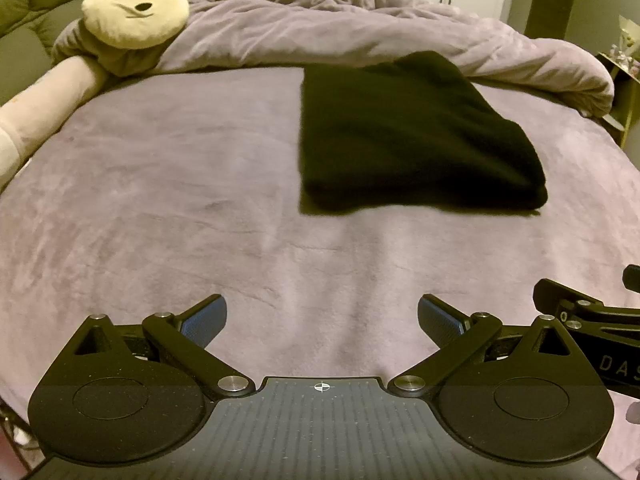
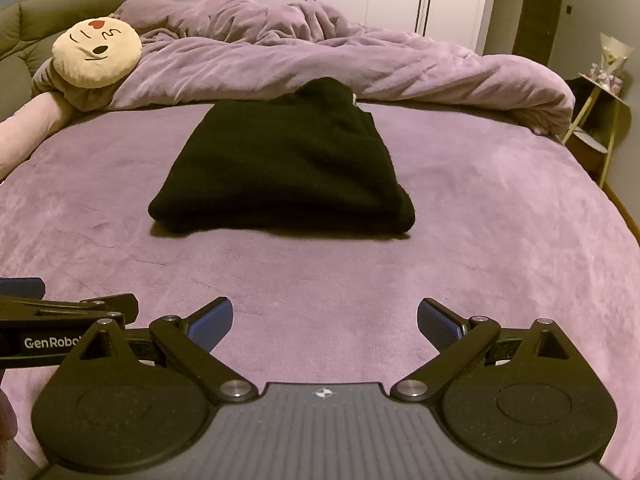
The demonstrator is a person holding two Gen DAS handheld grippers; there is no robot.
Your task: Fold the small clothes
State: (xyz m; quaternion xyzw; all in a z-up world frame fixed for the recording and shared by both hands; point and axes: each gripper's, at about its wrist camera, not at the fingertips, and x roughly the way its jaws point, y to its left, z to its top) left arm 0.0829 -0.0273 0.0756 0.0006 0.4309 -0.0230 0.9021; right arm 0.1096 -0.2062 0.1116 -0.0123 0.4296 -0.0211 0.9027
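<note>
Garment: black knit piece [image 2: 284,168], already folded into a thick rectangle, sitting centre frame in the right wrist view, upper right of centre in the left one
Bed: purple fleece cover [image 2: 480,240] filling most of both frames, garment lies flat on it
Duvet: rumpled purple heap [image 2: 320,60] across the top, just behind the garment
Plush: cream round face with a red heart [image 2: 97,57], upper left
Left gripper [image 1: 322,320]: bottom of frame, blue pads spread wide, nothing between them
Right gripper [image 2: 325,322]: same deal, fingers wide apart and empty
Writing: "GenRobo" cut off on the left gripper's side, "DAS" on the right's
</note>
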